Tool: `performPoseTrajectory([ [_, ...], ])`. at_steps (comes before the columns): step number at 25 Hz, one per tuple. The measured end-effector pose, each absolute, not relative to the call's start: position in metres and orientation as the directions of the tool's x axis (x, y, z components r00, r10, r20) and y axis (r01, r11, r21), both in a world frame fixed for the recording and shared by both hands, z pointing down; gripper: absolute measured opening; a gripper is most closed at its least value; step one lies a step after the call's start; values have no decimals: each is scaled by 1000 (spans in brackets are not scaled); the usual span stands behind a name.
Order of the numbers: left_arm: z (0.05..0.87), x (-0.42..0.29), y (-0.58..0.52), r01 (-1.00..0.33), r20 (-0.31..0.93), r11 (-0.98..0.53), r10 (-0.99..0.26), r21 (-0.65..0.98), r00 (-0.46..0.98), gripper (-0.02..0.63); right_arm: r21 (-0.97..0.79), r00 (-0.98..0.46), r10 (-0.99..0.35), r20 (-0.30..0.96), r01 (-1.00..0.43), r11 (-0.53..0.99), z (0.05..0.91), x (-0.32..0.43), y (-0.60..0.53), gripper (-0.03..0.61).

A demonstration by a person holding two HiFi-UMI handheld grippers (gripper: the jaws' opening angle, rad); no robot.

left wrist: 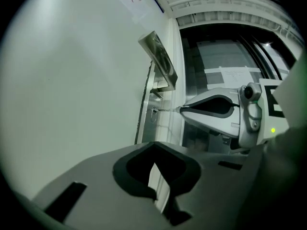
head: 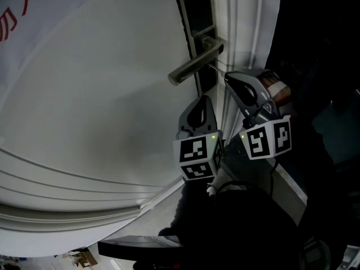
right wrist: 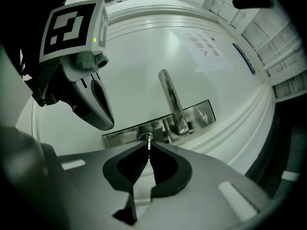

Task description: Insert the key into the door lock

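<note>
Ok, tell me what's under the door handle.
Under the handle sits the keyhole in the metal plate, the key tip at it, pinched in the right tongs. How far the key is in can't be seen.

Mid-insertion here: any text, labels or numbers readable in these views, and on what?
Nothing legible to quote.
Red characters on the white sheet on the door: cut off and blurred, unreadable.
Print on the white papers beyond the door: too small to read.
Cube on the left tool and cube on the right tool: square patterns only, no words.
</note>
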State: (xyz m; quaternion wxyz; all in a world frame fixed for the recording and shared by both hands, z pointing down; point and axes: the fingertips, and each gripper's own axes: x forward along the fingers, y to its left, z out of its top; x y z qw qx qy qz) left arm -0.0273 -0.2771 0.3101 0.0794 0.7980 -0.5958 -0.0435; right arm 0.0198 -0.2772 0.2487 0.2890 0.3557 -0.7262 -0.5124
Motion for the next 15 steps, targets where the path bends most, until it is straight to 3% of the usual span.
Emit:
performPoseTrajectory([
  [15, 310, -26, -284, -941, 11, -294, -954, 169, 300, 2, 991, -539, -840, 69, -63, 121, 253, 11, -287, 12],
])
